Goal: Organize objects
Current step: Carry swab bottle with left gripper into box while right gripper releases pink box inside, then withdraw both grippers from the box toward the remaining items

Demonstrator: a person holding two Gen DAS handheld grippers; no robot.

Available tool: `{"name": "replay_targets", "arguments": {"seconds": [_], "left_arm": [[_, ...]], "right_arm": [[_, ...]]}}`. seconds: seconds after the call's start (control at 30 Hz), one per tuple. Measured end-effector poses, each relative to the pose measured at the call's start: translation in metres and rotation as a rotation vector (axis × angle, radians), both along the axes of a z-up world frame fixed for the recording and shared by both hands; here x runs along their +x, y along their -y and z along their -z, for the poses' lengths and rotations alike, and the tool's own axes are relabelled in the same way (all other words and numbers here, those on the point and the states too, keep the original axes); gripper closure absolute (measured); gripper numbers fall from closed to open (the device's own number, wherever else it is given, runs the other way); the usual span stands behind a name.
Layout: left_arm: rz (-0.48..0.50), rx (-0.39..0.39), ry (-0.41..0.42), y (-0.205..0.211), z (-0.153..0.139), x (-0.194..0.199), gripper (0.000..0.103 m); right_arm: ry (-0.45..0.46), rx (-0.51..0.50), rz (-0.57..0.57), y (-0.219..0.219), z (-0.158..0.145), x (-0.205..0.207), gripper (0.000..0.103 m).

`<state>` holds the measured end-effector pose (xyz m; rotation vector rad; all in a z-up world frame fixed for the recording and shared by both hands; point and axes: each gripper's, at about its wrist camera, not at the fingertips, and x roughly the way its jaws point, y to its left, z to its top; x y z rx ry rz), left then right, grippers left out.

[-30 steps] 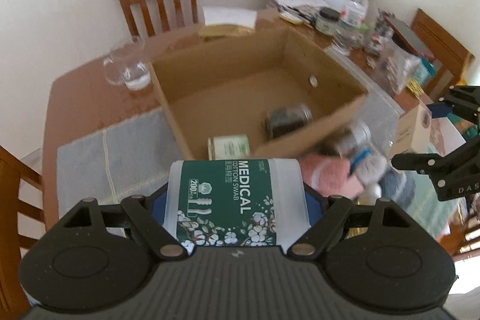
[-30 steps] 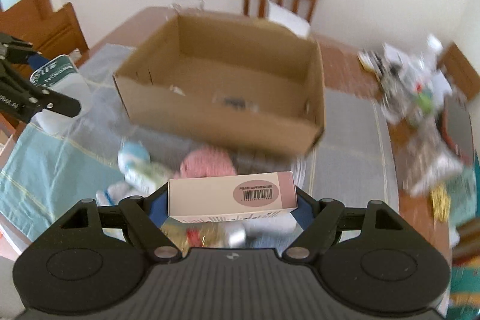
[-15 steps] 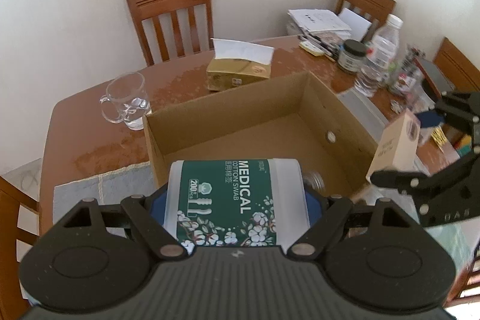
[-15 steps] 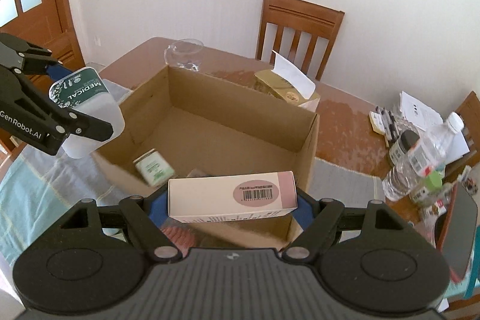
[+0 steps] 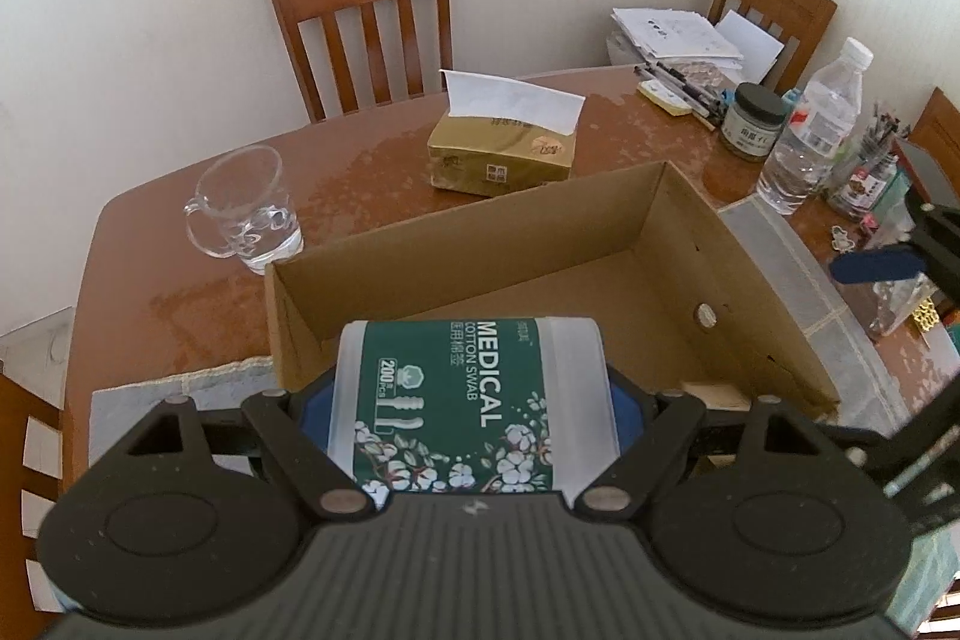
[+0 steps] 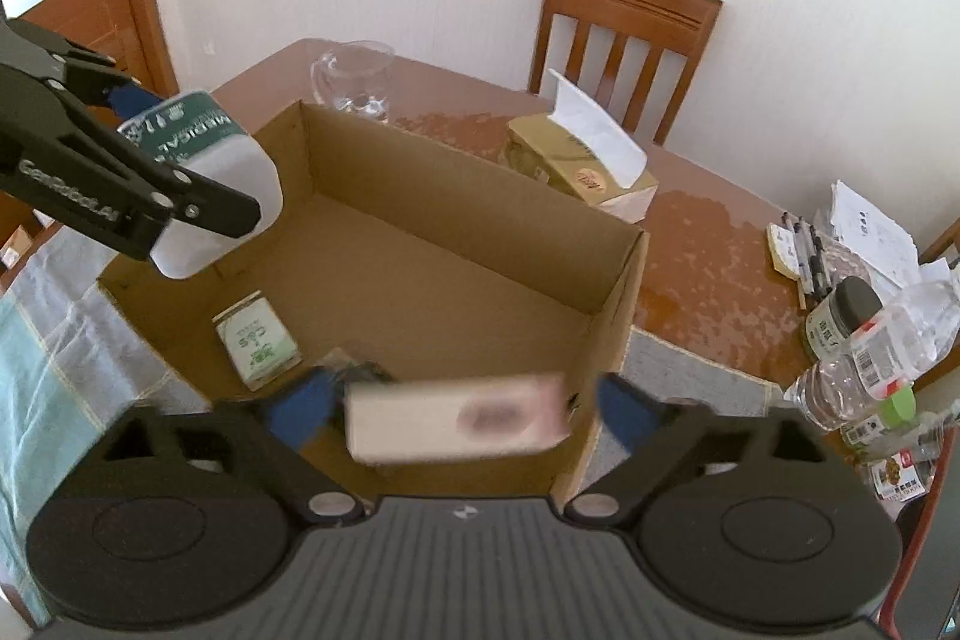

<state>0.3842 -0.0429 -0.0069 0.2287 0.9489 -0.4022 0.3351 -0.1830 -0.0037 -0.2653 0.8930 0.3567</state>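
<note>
Still pinched between the blue pads of the left gripper [image 5: 474, 409]: a translucent plastic tub of medical cotton swabs with a dark green floral label [image 5: 471, 400], held over the near left corner of an open brown cardboard box [image 6: 618, 292] on a brown wooden table [image 5: 120, 244]. Blurred and loose between the spread blue pads of the right gripper [image 6: 462, 412]: a long cream carton with a pink end and a dark label patch [image 6: 459, 421], touching neither pad, over the near right inside of the box. Jaws of that right gripper just opened wide. Lying on the box floor near its left wall: a small pale packet with green print [image 6: 258, 340], and beside it a dark object, too hidden to tell what. Beyond the box: a gold tissue pack with a white sheet sticking up [image 5: 501, 154] and a clear glass mug [image 5: 243, 208], both standing apart from the cardboard. Farther right on the table: a dark-lidded jar [image 5: 753, 118], a clear plastic water bottle [image 5: 810, 130], pens and a heap of papers [image 5: 672, 31]. Under the box: a grey and pale teal checked cloth [image 6: 36, 340]. Around the table: brown wooden slat-back chairs [image 5: 366, 22] against a white wall.
</note>
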Motion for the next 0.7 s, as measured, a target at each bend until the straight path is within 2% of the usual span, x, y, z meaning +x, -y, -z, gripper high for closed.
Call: {"name": "replay_targets", "arguments": {"seconds": [0.33, 0.43, 0.7], "left_arm": [[-0.027, 0.011, -0.018, 0.010, 0.018, 0.021, 0.019], [-0.056, 0.007, 0.001, 0.009, 0.016, 0.023, 0.009], [-0.037, -0.001, 0.039, 0.006, 0.004, 0.007, 0.007]], "right_arm": [[-0.003, 0.008, 0.032, 0.021, 0.002, -0.009, 0.000], [-0.015, 0.006, 0.045, 0.025, 0.005, -0.013, 0.000], [-0.038, 0.003, 0.075, 0.031, 0.012, -0.024, 0.000]]}}
